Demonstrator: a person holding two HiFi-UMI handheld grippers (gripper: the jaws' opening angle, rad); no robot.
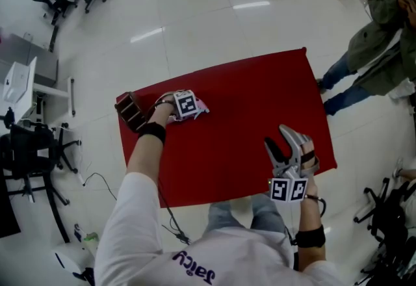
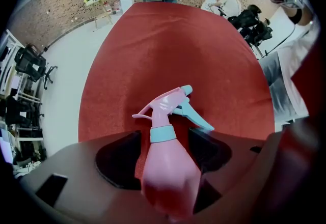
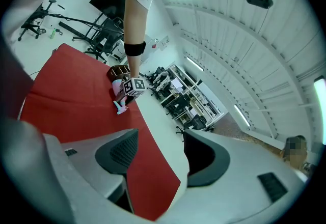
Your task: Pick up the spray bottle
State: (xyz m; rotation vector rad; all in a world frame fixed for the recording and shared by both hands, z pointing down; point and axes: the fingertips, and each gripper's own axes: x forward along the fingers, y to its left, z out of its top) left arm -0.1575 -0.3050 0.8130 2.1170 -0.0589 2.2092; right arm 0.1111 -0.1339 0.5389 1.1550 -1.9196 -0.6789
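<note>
A pink spray bottle point(image 2: 168, 167) with a pale blue collar and trigger lies on the red-covered table point(image 2: 173, 50). In the left gripper view its body sits between the two dark pads of my left gripper point(image 2: 164, 156); a sliver of red cloth shows between the left pad and the bottle. In the head view the left gripper point(image 1: 188, 109) points straight down at the table's left end, and only a bit of the bottle point(image 1: 203, 108) shows beside the marker cube. My right gripper point(image 1: 278, 138) hovers open and empty over the table's near right part; from it the bottle point(image 3: 121, 107) looks small and far.
A brown wooden box point(image 1: 132, 111) stands at the table's left edge, close to my left wrist. A person in a green coat point(image 1: 380, 44) stands beyond the far right corner. Office chairs point(image 1: 26, 155) crowd the floor at the left.
</note>
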